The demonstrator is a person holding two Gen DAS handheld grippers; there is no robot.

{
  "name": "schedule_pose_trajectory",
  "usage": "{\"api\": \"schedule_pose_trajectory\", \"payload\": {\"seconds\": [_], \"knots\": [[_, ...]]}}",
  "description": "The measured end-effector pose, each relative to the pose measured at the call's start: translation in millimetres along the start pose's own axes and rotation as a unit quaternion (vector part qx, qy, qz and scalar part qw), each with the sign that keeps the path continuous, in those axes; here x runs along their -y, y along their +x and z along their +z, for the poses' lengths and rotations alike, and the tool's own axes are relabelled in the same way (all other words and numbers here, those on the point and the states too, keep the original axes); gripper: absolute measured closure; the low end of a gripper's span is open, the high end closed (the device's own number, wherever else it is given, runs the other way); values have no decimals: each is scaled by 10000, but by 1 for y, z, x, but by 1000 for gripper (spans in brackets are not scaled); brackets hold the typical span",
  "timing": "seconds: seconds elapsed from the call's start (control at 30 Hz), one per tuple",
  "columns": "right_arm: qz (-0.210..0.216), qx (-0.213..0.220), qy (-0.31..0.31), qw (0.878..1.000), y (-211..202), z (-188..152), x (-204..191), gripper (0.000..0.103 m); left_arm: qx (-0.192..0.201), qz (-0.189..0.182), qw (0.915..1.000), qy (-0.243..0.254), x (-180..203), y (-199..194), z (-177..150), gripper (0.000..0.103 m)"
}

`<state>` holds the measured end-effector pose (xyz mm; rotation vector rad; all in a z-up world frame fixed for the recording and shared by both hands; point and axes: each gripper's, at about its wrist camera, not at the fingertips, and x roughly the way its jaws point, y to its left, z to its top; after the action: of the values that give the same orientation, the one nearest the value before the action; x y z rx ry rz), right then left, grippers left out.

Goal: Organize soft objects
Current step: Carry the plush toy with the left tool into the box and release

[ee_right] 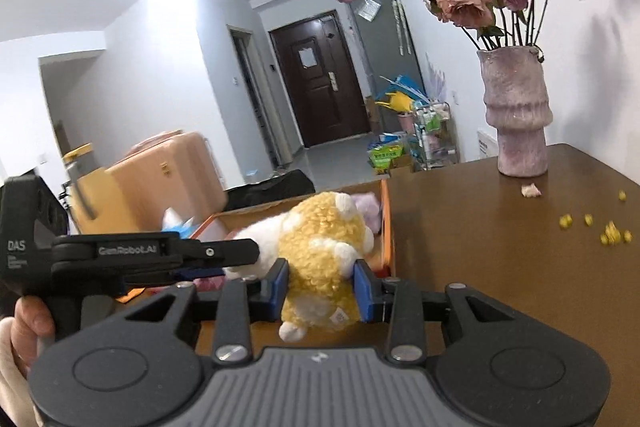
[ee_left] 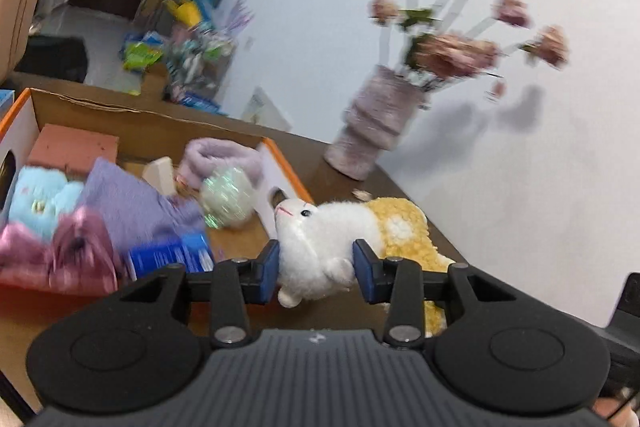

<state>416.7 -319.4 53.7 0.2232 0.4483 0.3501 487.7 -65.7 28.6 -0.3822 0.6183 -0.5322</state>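
1. The room has pale walls, a white ceiling with a bright light patch, and a dark brown door [ee_right: 320, 79] at the end of a short hallway.
2. A peach suitcase [ee_right: 160, 175] stands on the floor at the left of the right wrist view; a heap of colourful packets [ee_right: 400, 143] lies on the floor near the door.
3. The surface is a dark brown table [ee_right: 500, 267], glossy, set against the wall.
4. A mauve ribbed vase [ee_right: 516, 115] of faded pink roses [ee_right: 464, 3] stands upright near the table's far edge, with a fallen petal [ee_right: 531, 190] just beside it and yellow crumbs [ee_right: 608, 235] scattered to the right.
5. An open cardboard box [ee_left: 120, 123] with an orange rim sits on the table, holding a purple cloth [ee_left: 132, 203], a blue plush [ee_left: 40, 195], a lilac fuzzy band [ee_left: 224, 155] and a glittery ball [ee_left: 228, 199].
6. The plush toy [ee_left: 332, 239], white in front and yellow behind, hangs just beside the box's near corner.
7. The left gripper [ee_left: 316, 267] clamps its white front.
8. The right gripper [ee_right: 322, 281] pinches its yellow rear.
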Motion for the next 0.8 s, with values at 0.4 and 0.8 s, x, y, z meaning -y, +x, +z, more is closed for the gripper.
{"api": "schedule_pose_trajectory", "payload": {"seconds": [0.4, 0.8], "knots": [[-515, -1337, -44, 9897, 141, 28, 3, 65, -949, 1019, 9902, 40, -52, 92, 37, 64], [-548, -807, -102, 9952, 113, 42, 4, 60, -998, 1350, 9842, 561, -40, 94, 28, 62]]}}
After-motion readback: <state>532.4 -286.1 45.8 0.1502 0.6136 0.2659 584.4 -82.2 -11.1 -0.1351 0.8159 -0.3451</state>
